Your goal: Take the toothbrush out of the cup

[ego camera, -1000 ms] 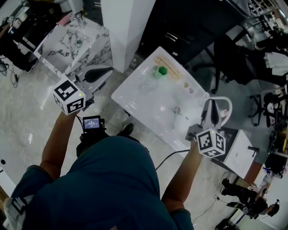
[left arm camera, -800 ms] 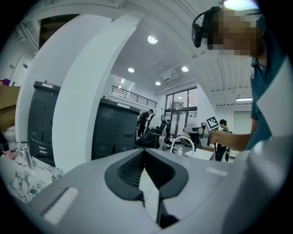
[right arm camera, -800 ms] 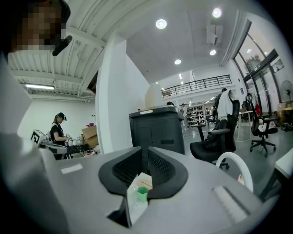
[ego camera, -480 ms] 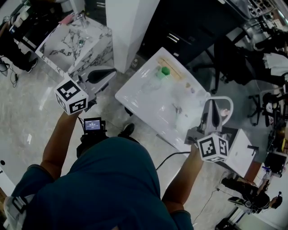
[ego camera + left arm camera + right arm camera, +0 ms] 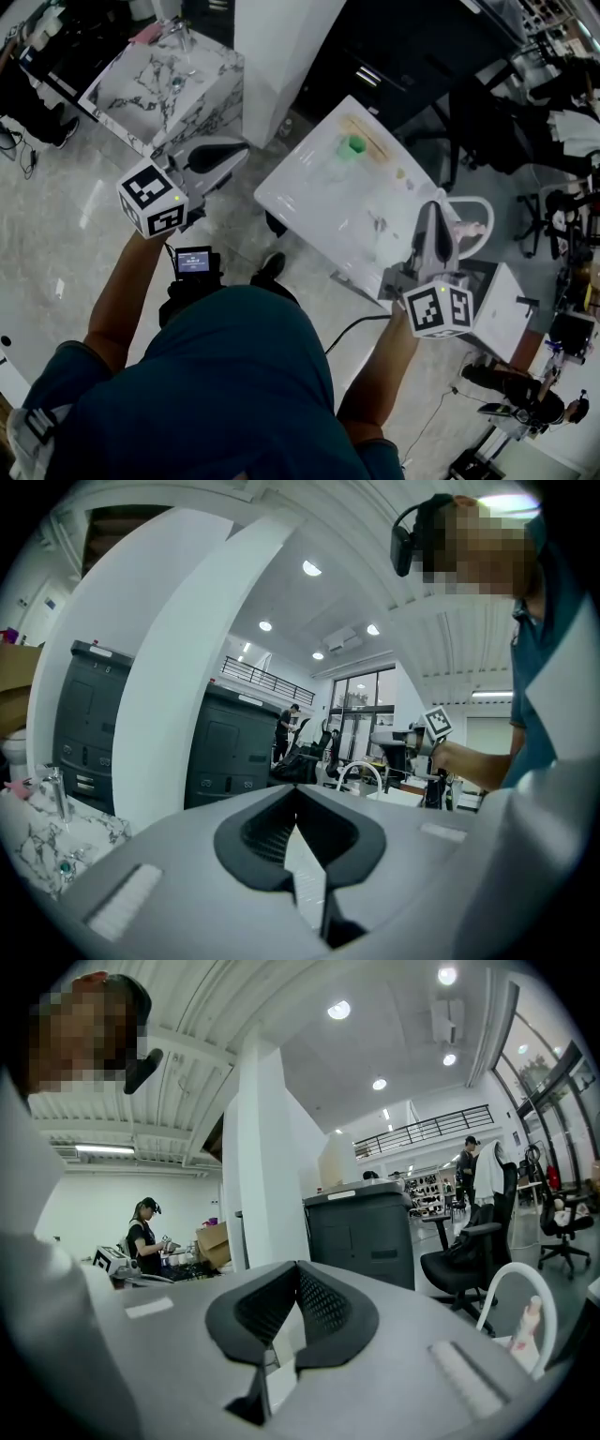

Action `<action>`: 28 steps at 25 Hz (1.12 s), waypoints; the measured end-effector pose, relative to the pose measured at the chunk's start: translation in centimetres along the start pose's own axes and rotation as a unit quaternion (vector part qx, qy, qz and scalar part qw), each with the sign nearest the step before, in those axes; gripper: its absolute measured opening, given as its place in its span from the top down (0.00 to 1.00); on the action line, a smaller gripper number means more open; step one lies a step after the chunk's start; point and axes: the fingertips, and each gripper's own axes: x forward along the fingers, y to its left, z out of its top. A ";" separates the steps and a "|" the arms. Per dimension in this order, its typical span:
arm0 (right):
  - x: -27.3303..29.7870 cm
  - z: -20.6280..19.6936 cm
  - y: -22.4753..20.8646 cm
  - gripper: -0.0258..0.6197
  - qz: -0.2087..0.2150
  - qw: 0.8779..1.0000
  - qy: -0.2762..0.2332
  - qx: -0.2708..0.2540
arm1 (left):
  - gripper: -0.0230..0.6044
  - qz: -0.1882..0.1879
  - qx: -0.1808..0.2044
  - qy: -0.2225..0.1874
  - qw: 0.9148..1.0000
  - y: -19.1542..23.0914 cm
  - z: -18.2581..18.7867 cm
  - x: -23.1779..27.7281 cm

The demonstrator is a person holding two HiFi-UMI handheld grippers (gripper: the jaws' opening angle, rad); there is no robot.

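A small green cup stands at the far end of the white table, with a thin tan stick lying beside it. A small dark item lies mid-table; it is too small to name. No toothbrush shows clearly. My left gripper is held off the table's left side, jaws shut and empty. My right gripper is at the table's right edge. Its jaws are closing, tips meeting with nothing between them. Both gripper views look out across the room, not at the table.
A marble-topped counter with a tap stands at the far left, and a white pillar behind the table. A white curved frame and a white box sit by my right gripper. Black office chairs stand at the far right.
The table has slid right and up in the head view. My left gripper has edged toward the table's left side; my right gripper stays at the right edge.
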 end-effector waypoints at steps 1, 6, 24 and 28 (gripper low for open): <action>0.0 0.0 0.8 0.94 0.002 1.000 -0.001 -0.001 | 0.97 -0.002 -0.001 0.000 1.000 0.0 0.0 -0.4; 0.1 -0.4 5.3 0.95 0.013 1.000 -0.002 -0.008 | 0.97 -0.013 -0.001 -0.003 1.000 -0.1 -0.1 -3.0; -1.9 -3.3 21.8 0.95 0.050 0.998 0.015 -0.031 | 0.96 -0.061 0.017 -0.004 0.998 -0.4 -0.3 -12.1; -3.0 -3.7 23.5 0.95 0.040 0.999 0.016 -0.030 | 0.97 -0.075 0.020 -0.001 0.997 -0.6 -0.5 -13.4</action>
